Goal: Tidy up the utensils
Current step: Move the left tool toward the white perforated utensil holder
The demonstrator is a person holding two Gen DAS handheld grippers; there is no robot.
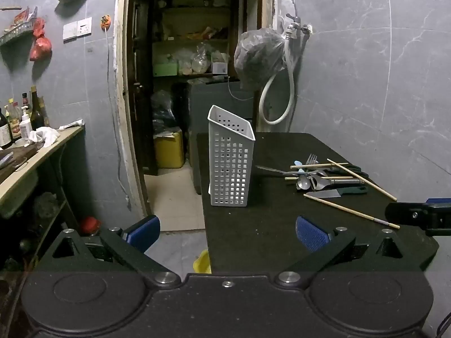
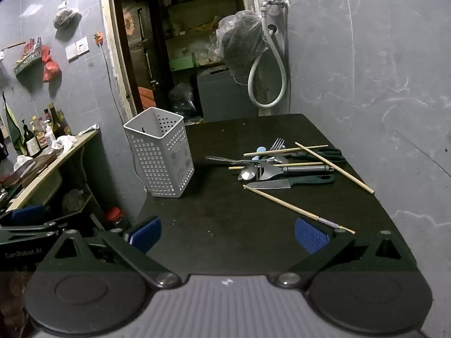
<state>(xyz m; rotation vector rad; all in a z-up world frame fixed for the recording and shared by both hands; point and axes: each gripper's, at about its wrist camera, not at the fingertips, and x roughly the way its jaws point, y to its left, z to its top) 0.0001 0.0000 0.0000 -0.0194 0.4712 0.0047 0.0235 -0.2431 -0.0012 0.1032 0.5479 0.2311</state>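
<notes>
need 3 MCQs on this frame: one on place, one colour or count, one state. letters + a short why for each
1. Where does the white perforated holder stand?
A. On the dark table, near its left edge
B. On the wooden counter
C. On the floor

2. What colour are the pads of the right gripper?
A. Red
B. Blue
C. Yellow

3. What is the state of the left gripper?
A. Shut on a chopstick
B. Shut on the knife
C. Open, holding nothing

Answers:
1 A, its base sits on the tabletop, left of the utensil pile.
2 B, both pads are blue.
3 C, its fingers stand wide apart with only table between them.
</notes>
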